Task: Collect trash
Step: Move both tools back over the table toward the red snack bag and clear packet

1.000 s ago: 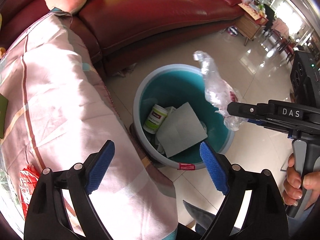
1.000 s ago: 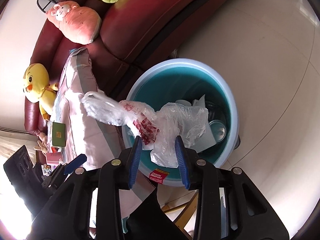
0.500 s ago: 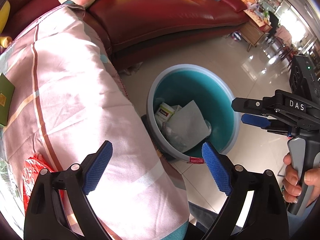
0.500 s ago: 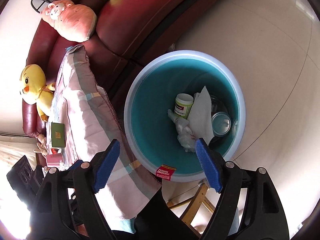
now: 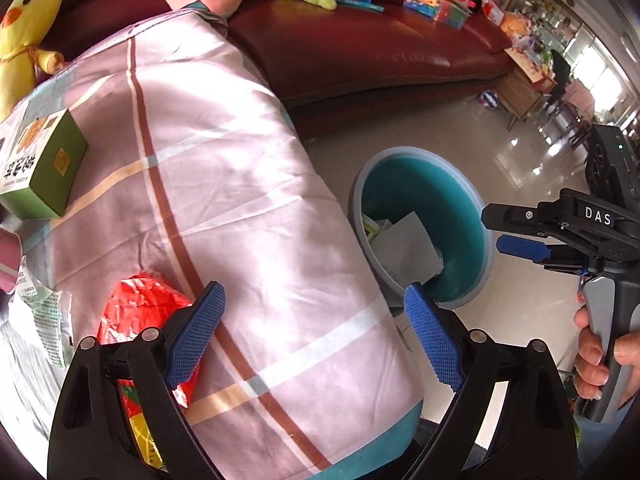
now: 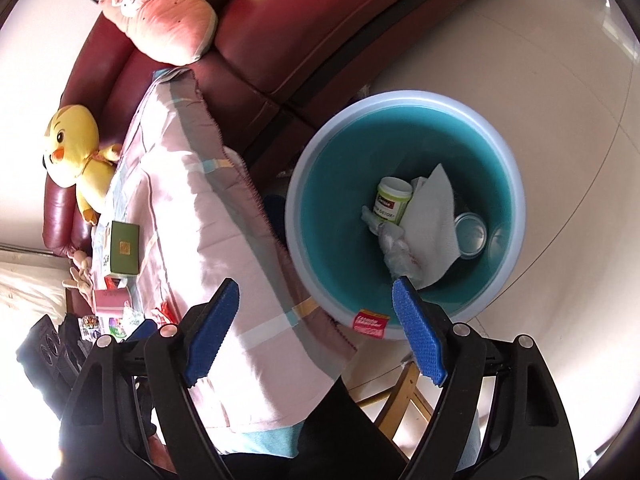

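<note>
Right gripper (image 6: 316,332) above the teal bin (image 6: 516,184), seen along its two blue pads. The jaws stand spread wide with nothing between them; a second ago they pinched a crumpled clear plastic bag (image 6: 394,246), which now lies inside the bin against a sheet of white paper (image 6: 434,220), beside a green-labelled jar (image 6: 392,199) and two cans (image 6: 472,234). The release is complete: this piece of trash is collected, and the right gripper is free for another item.

Left gripper (image 5: 314,334), likewise spread and empty. Its view has swung off the bin and onto the pink checked quilt (image 5: 224,168) that covers the table next to the red sofa (image 5: 360,40); the bin (image 5: 486,216) now sits to the right of the frame, with the right gripper (image 5: 516,232) and the hand (image 5: 600,356) holding its handle at the far right edge.

Remaining trash, judged from what lies on the quilt: a crumpled red wrapper (image 5: 140,308) just beside and partly under the left finger, a torn white-and-green packet (image 5: 40,312) at the left edge, and a green box (image 5: 44,168) farther up. Whether the box counts as trash cannot be told. The red wrapper is the nearest candidate for the left gripper, whose jaws are already wide enough to straddle it. Thin foil on soft cloth may snag a fold of quilt with it. The soft toys on the sofa play no part in the task
</note>
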`<state>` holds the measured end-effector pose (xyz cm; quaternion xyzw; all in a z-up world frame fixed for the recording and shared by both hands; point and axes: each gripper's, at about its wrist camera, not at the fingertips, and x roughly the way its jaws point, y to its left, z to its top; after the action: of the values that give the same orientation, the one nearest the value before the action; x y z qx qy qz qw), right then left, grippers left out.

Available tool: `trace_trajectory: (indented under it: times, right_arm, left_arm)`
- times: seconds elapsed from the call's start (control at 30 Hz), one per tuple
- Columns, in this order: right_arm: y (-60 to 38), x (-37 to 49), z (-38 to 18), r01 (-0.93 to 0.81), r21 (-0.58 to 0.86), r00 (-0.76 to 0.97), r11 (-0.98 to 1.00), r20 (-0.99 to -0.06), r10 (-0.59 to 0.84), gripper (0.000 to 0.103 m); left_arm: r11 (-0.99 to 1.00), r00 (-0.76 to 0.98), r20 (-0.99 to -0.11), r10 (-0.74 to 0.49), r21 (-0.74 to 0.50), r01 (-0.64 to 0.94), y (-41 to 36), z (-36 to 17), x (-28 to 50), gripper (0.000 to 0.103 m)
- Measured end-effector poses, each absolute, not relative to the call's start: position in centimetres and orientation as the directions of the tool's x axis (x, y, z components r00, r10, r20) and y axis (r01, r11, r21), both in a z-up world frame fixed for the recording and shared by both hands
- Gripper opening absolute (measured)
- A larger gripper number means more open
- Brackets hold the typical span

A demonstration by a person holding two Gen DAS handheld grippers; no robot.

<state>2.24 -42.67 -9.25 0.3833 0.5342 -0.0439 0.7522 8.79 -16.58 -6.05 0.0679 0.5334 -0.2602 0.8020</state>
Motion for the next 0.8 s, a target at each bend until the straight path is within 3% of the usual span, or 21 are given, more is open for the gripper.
trace_trajectory:
  times: [0.8]
  right_arm:
    - [-20.9,5.9,-6.9,0.204,0.467,0.253,0.86,-0.874,0.414,0.076]
  left_arm:
    - [0.951,0.431,-0.849,-0.305,-0.244,0.193,5.4,-4.7,7.2,0.095]
